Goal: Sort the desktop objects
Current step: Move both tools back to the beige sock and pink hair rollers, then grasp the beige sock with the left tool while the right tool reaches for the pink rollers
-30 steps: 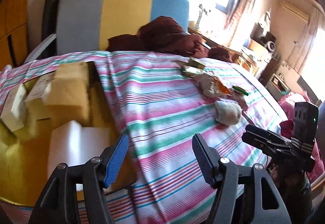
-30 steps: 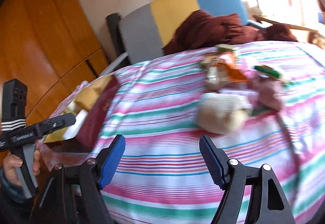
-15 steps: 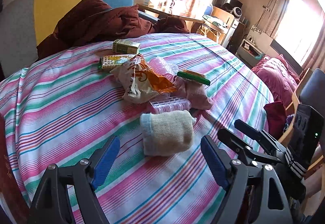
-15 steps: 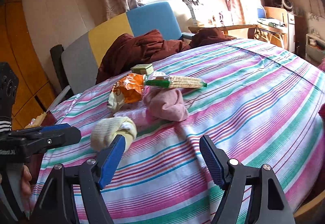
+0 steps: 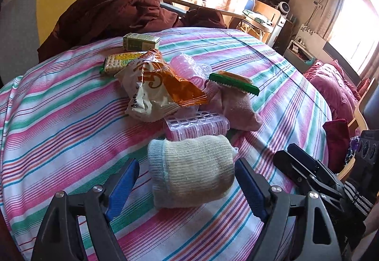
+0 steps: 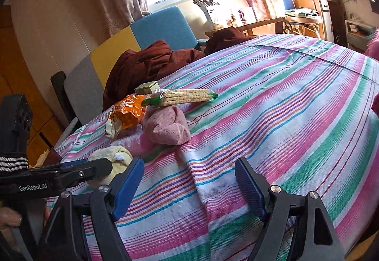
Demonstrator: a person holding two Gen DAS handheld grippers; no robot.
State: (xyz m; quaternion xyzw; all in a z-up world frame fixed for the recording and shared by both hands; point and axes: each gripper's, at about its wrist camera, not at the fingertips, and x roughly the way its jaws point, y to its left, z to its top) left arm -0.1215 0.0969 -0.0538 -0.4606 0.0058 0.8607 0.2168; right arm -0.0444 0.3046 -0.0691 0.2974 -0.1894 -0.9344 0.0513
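Both grippers agape, cream sock (image 5: 191, 169) between left gripper (image 5: 187, 180) fingers

Two low wrist views, shared tablecloth (image 5: 71, 119)

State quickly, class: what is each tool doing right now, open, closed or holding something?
Left tool: open, its fingers either side of the cream sock, not closed on it.
Right tool: open, holding nothing, above the striped tablecloth.
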